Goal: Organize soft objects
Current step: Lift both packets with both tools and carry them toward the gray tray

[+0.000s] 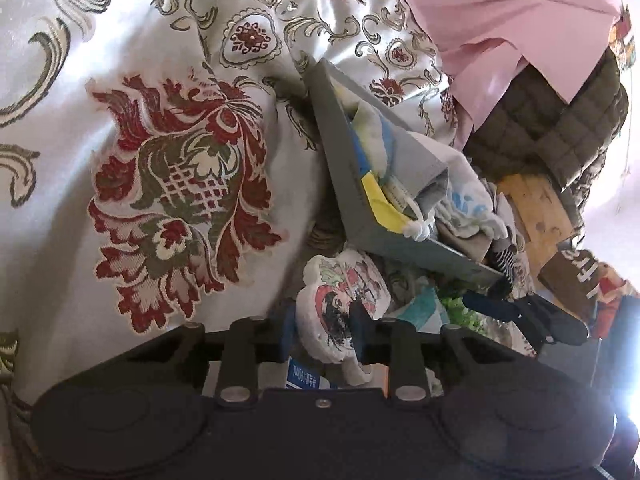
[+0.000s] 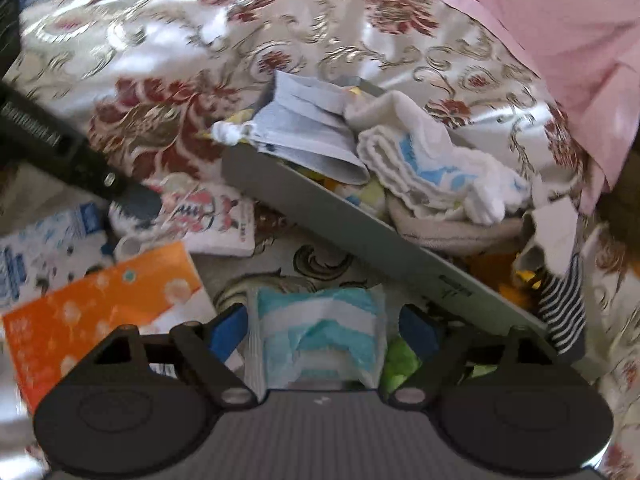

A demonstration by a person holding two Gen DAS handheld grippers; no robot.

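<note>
I had the left claw (image 1: 326,334) closed on a flat white pouch printed with red and black cartoon figures (image 1: 344,300), its blue pads pinching the pouch's near edge. It looked light and limp, so I judged a grip across the middle would sag less than one at the rim.

The right claw (image 2: 320,330) sat with its jaws apart around a folded pad of white and teal-striped fluffy cloth (image 2: 318,332); the pads stood beside the cloth's sides, and I could not tell whether they pressed it. That cloth looked soft and squashy, likely to bulge out of a shallow hold, so I would have taken it deep, across the whole fold.

Both pieces lay just in front of the grey, straight-walled storage box (image 2: 360,232), which rested tilted on the silvery brocade bedspread with red floral medallions (image 1: 120,120). To the left of the box, near the right claw, lay an orange packet with pale dots (image 2: 100,304). Inside the box sat a grey folded fabric piece (image 2: 308,136), a white towel with blue print (image 2: 428,164) and a navy-and-white striped sock (image 2: 564,304) hanging over its right end. Beyond the box lay a pink sheet (image 2: 560,20).
</note>
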